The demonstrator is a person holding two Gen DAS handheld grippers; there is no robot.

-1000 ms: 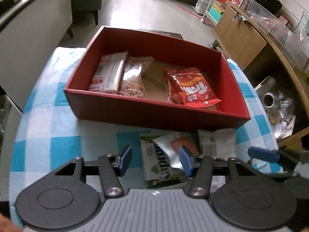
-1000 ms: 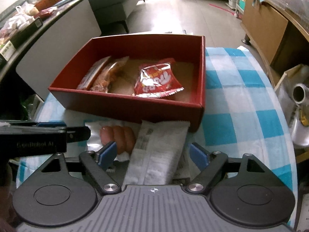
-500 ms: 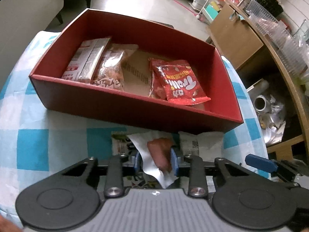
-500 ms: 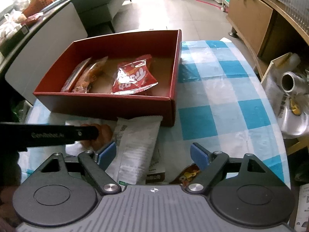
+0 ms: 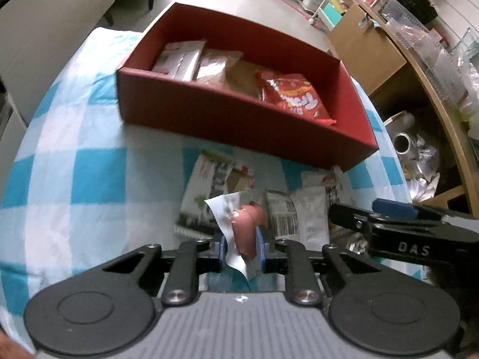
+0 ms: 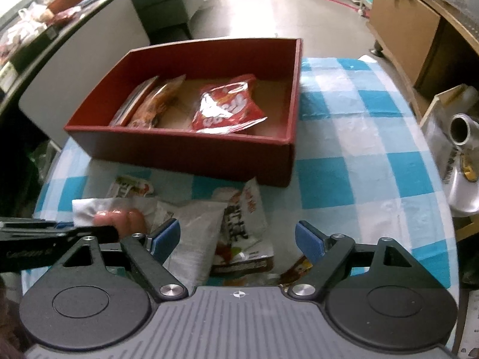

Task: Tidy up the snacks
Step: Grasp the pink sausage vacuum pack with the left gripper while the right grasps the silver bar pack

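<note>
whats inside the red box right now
The red box holds a red snack bag and two packets leaning at its left end. Bare cardboard floor shows between them; anything beneath them is covered.

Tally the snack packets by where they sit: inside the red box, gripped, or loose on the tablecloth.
In the red box: 3 (red chip bag, orange-brown packet, pale packet)
In the left gripper: 1 (sausage packet)
Loose on the tablecloth: at least 4, overlapping
Total: at least 8
</note>
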